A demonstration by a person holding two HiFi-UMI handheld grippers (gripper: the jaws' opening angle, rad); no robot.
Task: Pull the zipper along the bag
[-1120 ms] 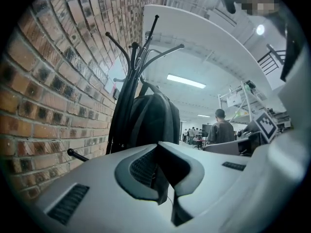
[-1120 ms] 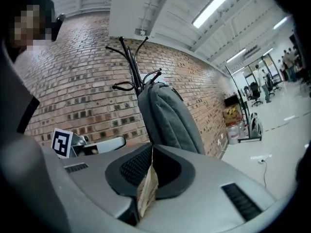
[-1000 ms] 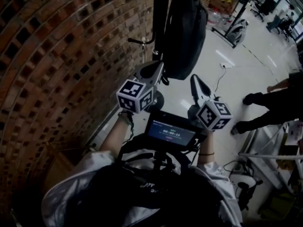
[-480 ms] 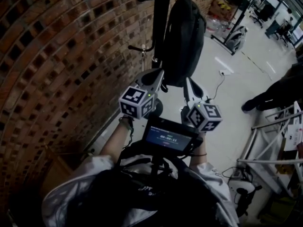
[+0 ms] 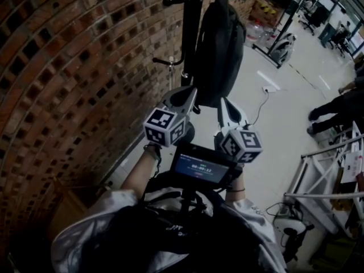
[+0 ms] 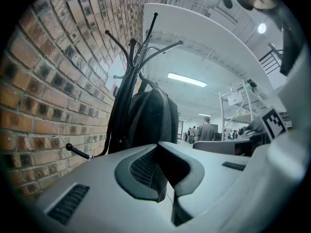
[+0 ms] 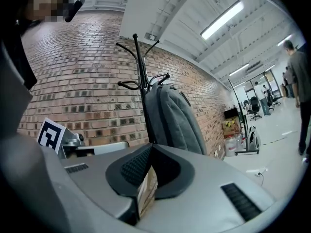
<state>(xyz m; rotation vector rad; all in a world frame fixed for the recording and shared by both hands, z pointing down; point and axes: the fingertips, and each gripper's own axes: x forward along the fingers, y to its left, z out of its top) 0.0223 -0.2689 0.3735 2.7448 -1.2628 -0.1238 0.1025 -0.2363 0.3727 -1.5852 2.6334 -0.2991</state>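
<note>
I stand in front of the one dark grey fabric backpack (image 5: 219, 44), which hangs upright from a hook of the single black metal coat stand (image 5: 190, 33) against the red brick wall (image 5: 74, 67). This is the approach step as I judge it: neither tool touches the bag, and the zipper pull has not been taken.

I hold two grippers, one in each hand. My left gripper (image 5: 191, 91) points at the lower part of the backpack, near it but apart from it. In the left gripper view its jaws meet at the tips with nothing between them. My right gripper (image 5: 223, 102) sits just beside the left one, also aimed at the bottom of the bag, and its jaws are pressed together and empty too.

I can't pick out the zipper or its pull in any view; the bag's surface reads as plain dark cloth with seams.

The next move, I reckon, calls for finding the pull tab, parting one pair of jaws and pinching that small tab squarely. The other gripper should steady the fabric, since a hanging bag will likely swing and bunch when tugged.

Otherwise I count one small dark screen (image 5: 202, 166) at my chest, and one person's dark-trousered legs (image 5: 335, 110) well off to the right.
</note>
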